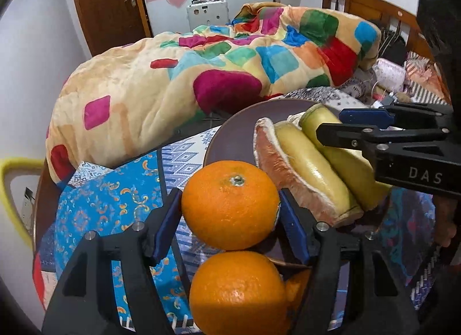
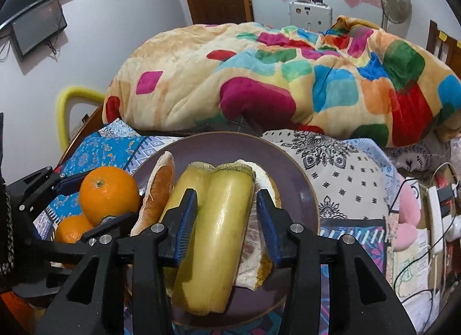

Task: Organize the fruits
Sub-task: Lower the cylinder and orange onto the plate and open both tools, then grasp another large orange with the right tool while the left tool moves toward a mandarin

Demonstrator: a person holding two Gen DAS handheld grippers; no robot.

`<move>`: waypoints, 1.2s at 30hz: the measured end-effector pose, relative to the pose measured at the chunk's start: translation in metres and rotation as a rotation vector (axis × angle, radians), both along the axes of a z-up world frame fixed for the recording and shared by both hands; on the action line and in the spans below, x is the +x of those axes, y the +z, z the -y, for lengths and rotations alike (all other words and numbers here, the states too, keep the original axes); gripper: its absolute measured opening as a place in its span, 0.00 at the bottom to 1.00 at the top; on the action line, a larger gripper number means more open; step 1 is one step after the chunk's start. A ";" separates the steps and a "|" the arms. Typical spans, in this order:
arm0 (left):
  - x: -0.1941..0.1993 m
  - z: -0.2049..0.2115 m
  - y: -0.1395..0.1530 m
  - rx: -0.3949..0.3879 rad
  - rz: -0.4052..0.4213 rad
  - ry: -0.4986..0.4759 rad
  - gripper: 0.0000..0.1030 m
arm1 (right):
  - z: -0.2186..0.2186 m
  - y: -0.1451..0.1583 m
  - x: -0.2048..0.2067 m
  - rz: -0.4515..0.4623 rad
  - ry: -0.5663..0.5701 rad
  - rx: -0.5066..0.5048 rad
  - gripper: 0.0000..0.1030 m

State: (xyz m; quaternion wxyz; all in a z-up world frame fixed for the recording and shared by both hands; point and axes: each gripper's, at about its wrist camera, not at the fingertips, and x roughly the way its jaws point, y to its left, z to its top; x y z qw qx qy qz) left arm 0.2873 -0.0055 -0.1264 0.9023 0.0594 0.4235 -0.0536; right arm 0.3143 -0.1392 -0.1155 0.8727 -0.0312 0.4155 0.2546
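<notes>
While I watch through the left wrist camera, my left gripper has its blue pads pressed on either side of an orange, clenched on it. A second orange sits right under the held one, touching it, and a sliver of a third shows behind its right edge. The held orange is at the near-left rim of a purple plate.

On the plate lie pomelo pieces: a wedge with pink flesh and pale pith, and two yellow-green rind pieces side by side, touching it. My right gripper comes in from the right in this view, fingers on both sides of the farther rind piece.

From the right wrist camera, the right gripper straddles the right-hand rind piece. Its left pad is wedged between the two rind pieces; its right pad lies against the white flesh beside the rind. It looks clamped on that piece. The plate rests on patterned bedcloth, with a colourful blanket heaped behind. The left gripper and its orange show at the left, by the plate's edge.
</notes>
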 end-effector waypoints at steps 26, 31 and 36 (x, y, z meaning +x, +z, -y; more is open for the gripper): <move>-0.121 -0.058 0.051 -0.114 0.124 0.142 0.78 | -0.009 0.049 -0.117 0.231 0.044 -0.038 0.66; -0.137 -0.073 0.045 -0.100 0.132 0.161 0.78 | -0.031 0.034 -0.127 0.199 0.097 -0.044 0.66; -0.145 -0.083 0.035 -0.091 0.137 0.172 0.78 | -0.056 0.016 -0.124 0.159 0.140 -0.057 0.66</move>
